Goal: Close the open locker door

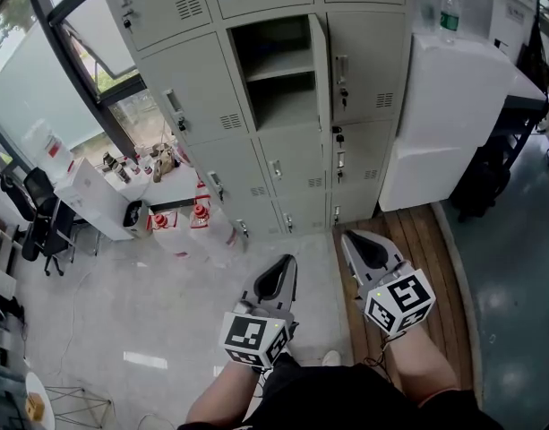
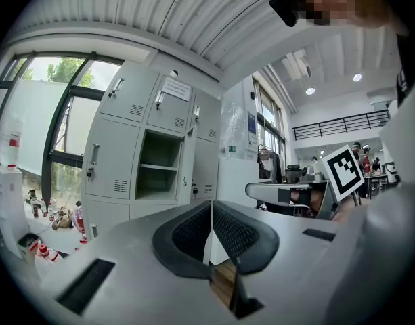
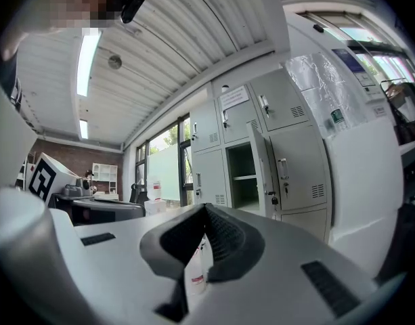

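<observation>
We stand facing the bank of grey lockers (image 1: 198,106), well back from it, with both forearms held low in front of us and both tools aimed at its lower rows.

Our left gripper (image 1: 287,263) hangs below the middle column of the lockers. Its marker cube (image 1: 253,339) is the part nearest us, and our bare left forearm (image 1: 222,394) runs back beneath it. The jaws are pressed together with nothing between them. Seen from the left gripper (image 2: 211,207) itself, the two ribbed pads meet along a single line.

Our right gripper (image 1: 349,240) is just beside it, under the lockers' right column, and tilts slightly inward. Its own cube (image 1: 399,303) and our right forearm (image 1: 419,376) lie behind it. These jaws are also pressed together and hold nothing, as the view from the right gripper (image 3: 204,210) shows.

The locker door (image 1: 320,65) belongs to the middle column of the lockers, high up. It is swung out toward us on its right-hand hinge, so from our head we see it nearly edge-on. Beside it the open compartment (image 1: 276,72) shows one shelf across its middle. Both grippers are well apart from the door and touch nothing.

Against the right side of the lockers stands a white cabinet (image 1: 444,115) with a bottle (image 1: 449,12) on top. To the left of the lockers are a window (image 1: 41,79) and a white table (image 1: 99,200) carrying small bottles. Wooden planks (image 1: 422,249) cover the floor at the lockers' right foot, under our right gripper.
</observation>
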Demonstrator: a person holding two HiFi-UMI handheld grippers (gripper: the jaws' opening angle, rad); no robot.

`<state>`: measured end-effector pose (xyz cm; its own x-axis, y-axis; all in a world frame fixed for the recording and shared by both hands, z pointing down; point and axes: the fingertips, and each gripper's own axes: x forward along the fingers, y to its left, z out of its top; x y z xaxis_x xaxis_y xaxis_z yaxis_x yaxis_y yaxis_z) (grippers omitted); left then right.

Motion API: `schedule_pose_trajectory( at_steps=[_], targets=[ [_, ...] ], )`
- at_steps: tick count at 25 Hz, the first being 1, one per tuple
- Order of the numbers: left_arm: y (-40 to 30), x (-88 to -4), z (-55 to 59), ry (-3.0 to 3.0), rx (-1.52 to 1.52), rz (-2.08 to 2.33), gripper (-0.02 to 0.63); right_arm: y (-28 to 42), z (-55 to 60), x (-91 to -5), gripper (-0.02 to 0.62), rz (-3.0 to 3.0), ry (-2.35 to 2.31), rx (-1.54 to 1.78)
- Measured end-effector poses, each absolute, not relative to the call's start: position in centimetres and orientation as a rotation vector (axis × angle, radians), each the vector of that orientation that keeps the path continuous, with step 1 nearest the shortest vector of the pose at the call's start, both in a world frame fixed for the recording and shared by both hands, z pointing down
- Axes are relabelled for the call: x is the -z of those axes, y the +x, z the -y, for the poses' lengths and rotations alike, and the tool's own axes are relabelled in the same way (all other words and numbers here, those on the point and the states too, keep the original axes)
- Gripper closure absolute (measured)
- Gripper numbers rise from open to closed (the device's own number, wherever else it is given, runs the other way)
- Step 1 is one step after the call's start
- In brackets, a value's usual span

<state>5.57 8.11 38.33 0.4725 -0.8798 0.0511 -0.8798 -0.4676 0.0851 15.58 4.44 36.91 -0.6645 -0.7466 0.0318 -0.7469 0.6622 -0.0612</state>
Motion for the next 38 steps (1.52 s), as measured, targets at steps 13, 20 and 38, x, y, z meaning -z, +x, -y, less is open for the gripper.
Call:
schedule_pose_trajectory(
  at_steps=[13, 20, 38],
  targets=[
    [3.7, -38.0, -7.1, 2.609, 0.012, 1.553, 0.584, 13.9, -3.3, -36.5, 0.542, 2.851, 1.294, -0.108],
    [1.4, -38.4, -5.9, 2.615, 0.011, 1.535, 0.584, 11.6, -2.2, -36.7, 0.543, 2.834, 1.295, -0.115],
    [-6.4, -38.8, -0.5, 2.631, 0.017, 1.47, 0.584, 3.7, 2.8, -37.1, 0.543, 2.79, 1.354, -0.142]
  ],
)
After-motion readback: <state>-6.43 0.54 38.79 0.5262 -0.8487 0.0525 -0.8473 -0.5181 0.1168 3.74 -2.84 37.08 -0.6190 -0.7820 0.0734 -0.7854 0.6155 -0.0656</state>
